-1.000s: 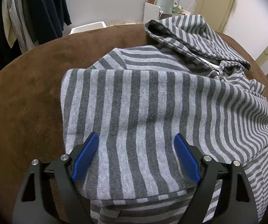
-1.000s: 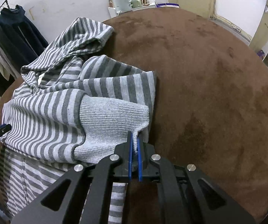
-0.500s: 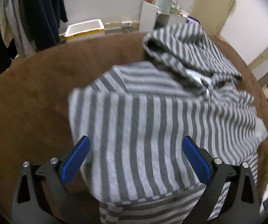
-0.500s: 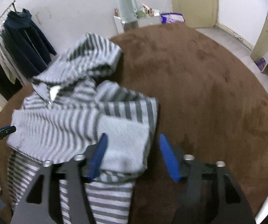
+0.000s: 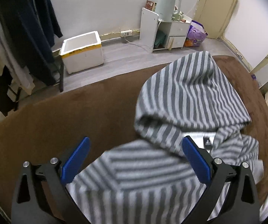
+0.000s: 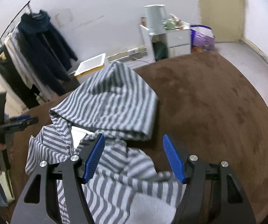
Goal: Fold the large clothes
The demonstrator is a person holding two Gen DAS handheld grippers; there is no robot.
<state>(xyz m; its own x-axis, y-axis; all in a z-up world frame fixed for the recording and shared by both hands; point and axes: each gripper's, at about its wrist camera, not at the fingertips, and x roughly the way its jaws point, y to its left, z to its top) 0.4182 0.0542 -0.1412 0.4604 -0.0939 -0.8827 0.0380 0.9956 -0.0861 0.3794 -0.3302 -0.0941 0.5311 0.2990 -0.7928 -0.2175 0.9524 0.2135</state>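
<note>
— Are the claws gripping anything?
— No. The left claw (image 5: 134,160) and right claw (image 6: 134,157) are both hanging released over the striped hoodie (image 5: 139,183) lying on the brown surface (image 6: 217,100).
— What's remaining?
— Sleeves are looking folded in; the hood (image 6: 115,100) beyond is lying unfolded.

Left wrist camera sits behind its blue fingers (image 5: 76,160), above the brown table (image 5: 59,115), angled down and forward toward the far wall; right wrist camera likewise behind its own fingers (image 6: 94,156), close over the cloth. Both share the striped hoodie (image 5: 188,97), white foam box (image 5: 82,52), cabinet (image 5: 163,31) and hanging dark clothes (image 6: 40,52); the right view also catches the left gripper (image 6: 18,123) at its left edge.
</note>
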